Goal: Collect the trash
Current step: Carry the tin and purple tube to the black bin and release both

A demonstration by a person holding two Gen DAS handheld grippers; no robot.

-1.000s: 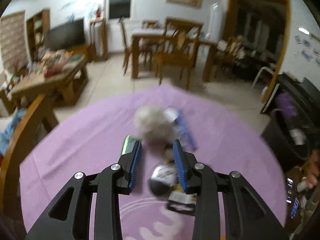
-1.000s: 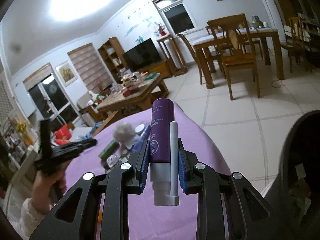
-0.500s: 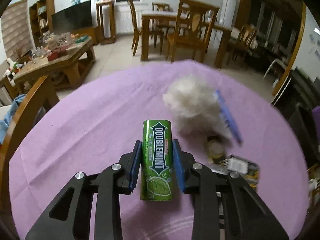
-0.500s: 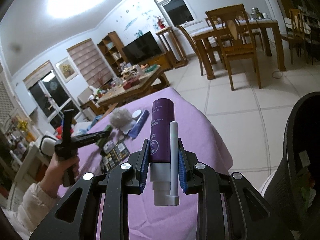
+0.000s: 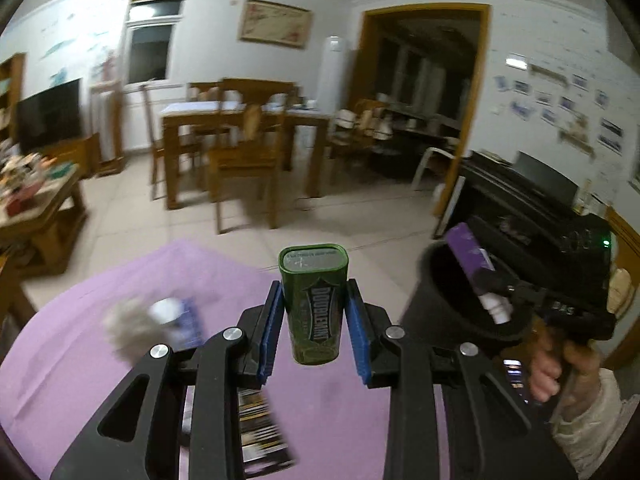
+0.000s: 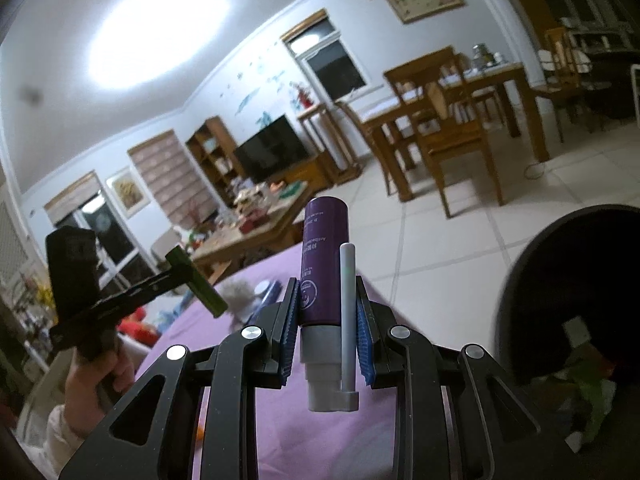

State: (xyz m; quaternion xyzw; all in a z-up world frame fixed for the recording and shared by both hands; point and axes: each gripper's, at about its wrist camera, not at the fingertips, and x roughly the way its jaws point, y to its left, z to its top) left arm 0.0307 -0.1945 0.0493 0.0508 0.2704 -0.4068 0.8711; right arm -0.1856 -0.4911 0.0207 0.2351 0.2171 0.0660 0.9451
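We are gripping a green Doublemint tin (image 5: pixel 313 305) in the closed left gripper (image 5: pixel 313 320) mid-frame, and a purple spray bottle (image 6: pixel 325 268) in the closed right gripper (image 6: pixel 326 330), the black bin (image 6: pixel 576 300) gaping lower right.

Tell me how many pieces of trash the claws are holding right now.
2. The green gum can is in the left claw; the purple spray bottle is in the right claw, near the black bin.

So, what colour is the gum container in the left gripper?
Green; the gum container carries white Doublemint lettering, seen best in the left wrist view.
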